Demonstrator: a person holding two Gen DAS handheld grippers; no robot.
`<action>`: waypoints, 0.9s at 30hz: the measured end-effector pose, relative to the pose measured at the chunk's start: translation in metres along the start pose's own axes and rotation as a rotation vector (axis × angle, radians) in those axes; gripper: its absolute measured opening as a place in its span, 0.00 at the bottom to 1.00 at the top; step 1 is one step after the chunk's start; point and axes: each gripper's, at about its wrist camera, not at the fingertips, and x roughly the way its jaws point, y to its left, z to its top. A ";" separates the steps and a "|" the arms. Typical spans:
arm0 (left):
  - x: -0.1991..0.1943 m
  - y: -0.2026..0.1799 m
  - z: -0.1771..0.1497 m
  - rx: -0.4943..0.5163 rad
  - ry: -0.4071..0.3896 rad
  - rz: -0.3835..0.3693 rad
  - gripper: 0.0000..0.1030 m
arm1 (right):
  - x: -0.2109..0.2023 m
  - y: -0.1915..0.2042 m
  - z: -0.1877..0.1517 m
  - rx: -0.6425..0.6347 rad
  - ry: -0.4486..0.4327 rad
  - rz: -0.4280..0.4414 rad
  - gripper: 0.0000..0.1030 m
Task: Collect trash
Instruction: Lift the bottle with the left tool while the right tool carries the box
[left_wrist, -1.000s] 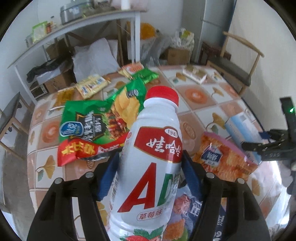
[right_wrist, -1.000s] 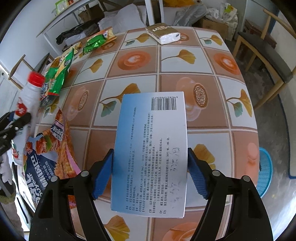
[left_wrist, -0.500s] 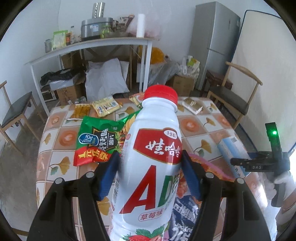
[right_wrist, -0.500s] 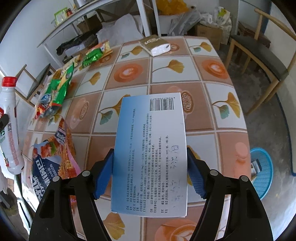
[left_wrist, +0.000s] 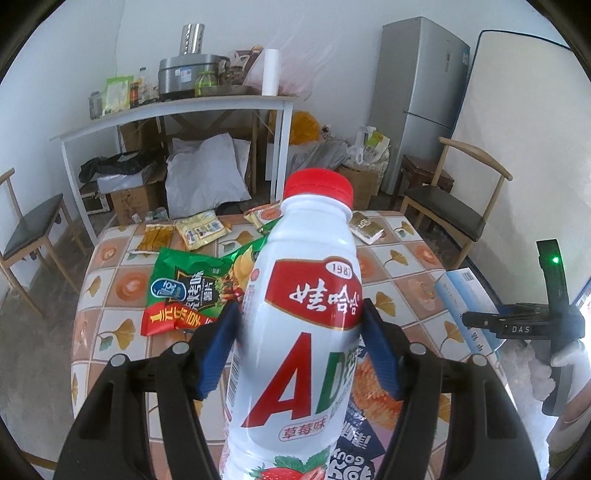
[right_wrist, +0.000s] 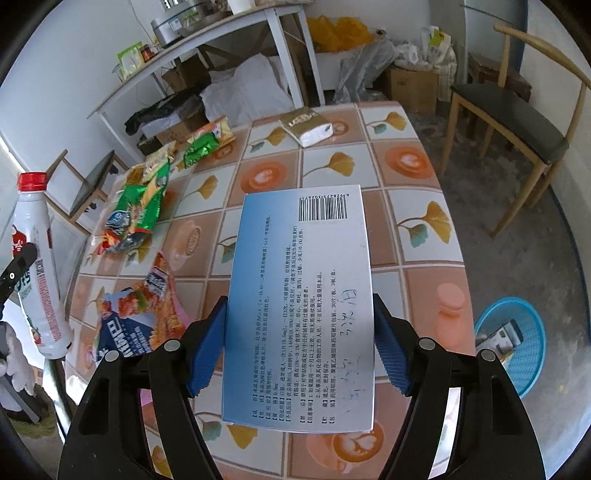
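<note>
My left gripper (left_wrist: 301, 349) is shut on a white drink bottle (left_wrist: 306, 332) with a red cap, held upright above the table; the same bottle (right_wrist: 37, 266) shows at the left edge of the right wrist view. My right gripper (right_wrist: 299, 347) is shut on a light blue medicine box (right_wrist: 301, 306) with a barcode, lifted over the tiled table (right_wrist: 417, 229). That box (left_wrist: 465, 306) and the right gripper (left_wrist: 524, 326) appear at the right of the left wrist view. A green snack bag (left_wrist: 192, 291) and an orange-blue snack bag (right_wrist: 136, 314) lie on the table.
A blue basket (right_wrist: 517, 343) with a wrapper inside stands on the floor right of the table. A tissue pack (right_wrist: 306, 127) and small yellow and green packets (right_wrist: 207, 142) lie at the far side. Wooden chairs (right_wrist: 517, 125) and a white shelf table (left_wrist: 177, 114) surround the table.
Both grippers have risen with their loads, and the views have tilted up so the table looks lower and farther. The basket has come more fully into the right wrist view.
</note>
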 end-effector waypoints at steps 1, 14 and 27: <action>-0.001 -0.002 0.001 0.005 -0.005 -0.001 0.62 | -0.002 0.000 -0.001 0.000 -0.003 0.003 0.67; -0.020 -0.024 0.008 0.054 -0.051 -0.013 0.61 | -0.022 0.009 -0.002 -0.002 -0.040 0.065 0.67; -0.031 -0.054 0.013 0.109 -0.074 -0.020 0.61 | -0.041 0.000 -0.007 0.012 -0.075 0.110 0.67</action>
